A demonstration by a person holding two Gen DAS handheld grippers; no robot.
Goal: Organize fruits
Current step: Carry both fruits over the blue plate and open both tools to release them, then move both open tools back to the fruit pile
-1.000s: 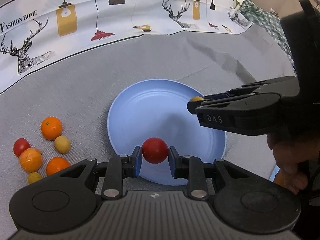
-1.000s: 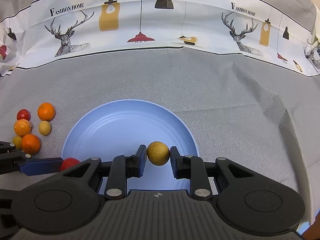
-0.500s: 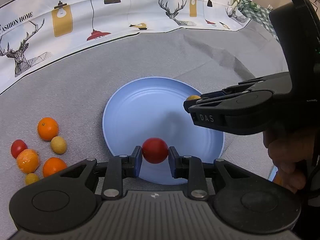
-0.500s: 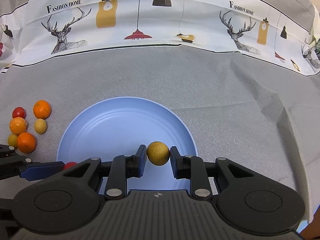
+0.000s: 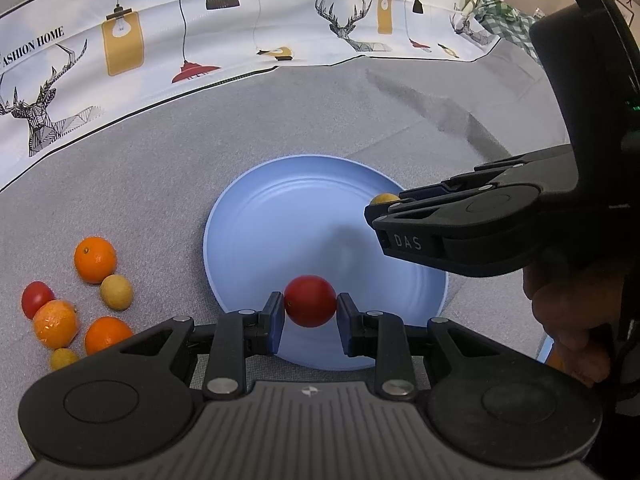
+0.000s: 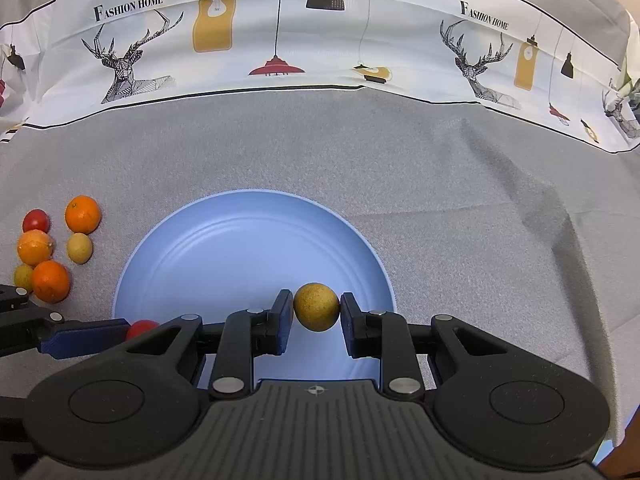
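Observation:
My left gripper [image 5: 310, 307] is shut on a red tomato [image 5: 310, 300] above the near edge of the blue plate [image 5: 280, 232]. My right gripper [image 6: 316, 307] is shut on a small yellow-brown fruit [image 6: 316, 306] above the near part of the same plate [image 6: 224, 252]. The right gripper shows from the side in the left wrist view [image 5: 376, 210], with the yellow fruit [image 5: 384, 199] at its tip over the plate's right rim. The left gripper's blue finger [image 6: 88, 336] and the tomato [image 6: 140, 327] show at the lower left of the right wrist view.
A loose cluster lies on the grey cloth left of the plate: three oranges [image 5: 95, 259], a second red tomato [image 5: 37, 299] and two small yellow fruits [image 5: 116, 292]. A printed white cloth [image 6: 280, 40] runs along the back. A fold creases the cloth at right [image 6: 552, 216].
Both grippers have drifted slightly with their fruits held; the plate and fruit cluster sit a little further left and lower in the views. Neither grip has changed.

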